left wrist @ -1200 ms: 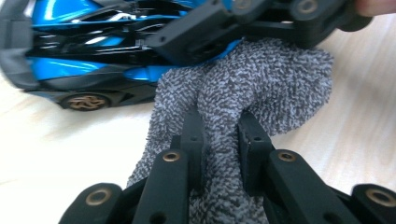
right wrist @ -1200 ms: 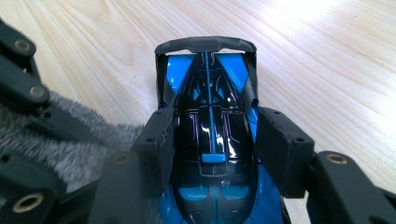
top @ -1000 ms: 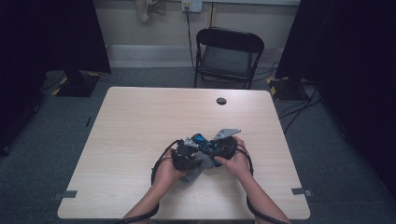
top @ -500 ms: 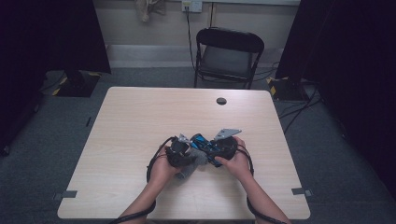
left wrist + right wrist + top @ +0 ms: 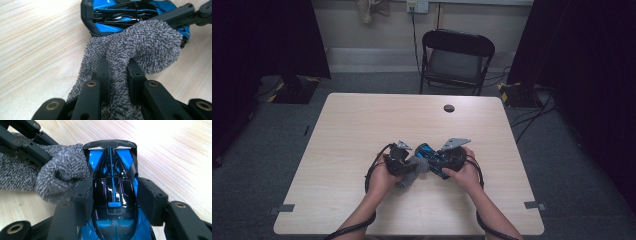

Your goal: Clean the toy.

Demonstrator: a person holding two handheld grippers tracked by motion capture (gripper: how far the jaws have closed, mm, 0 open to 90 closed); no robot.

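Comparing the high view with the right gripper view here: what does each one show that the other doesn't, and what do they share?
High view alone: the folding chair behind the table, the dark round spot near the table's far edge, and both of the person's hands.

Right gripper view alone: the right tongs clamped on the sides of the blue toy car, and the car's rear wing and black centre stripe close up.

Both: the car, the grey cloth pressed against it, the left tongs holding that cloth, and the wooden table.

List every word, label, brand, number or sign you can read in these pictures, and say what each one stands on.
None can be read.
Blue and black toy car: a faint mark on its glossy body, too small and blurred to read.
Grey fuzzy cloth: no text.
Pale wooden table: no text.
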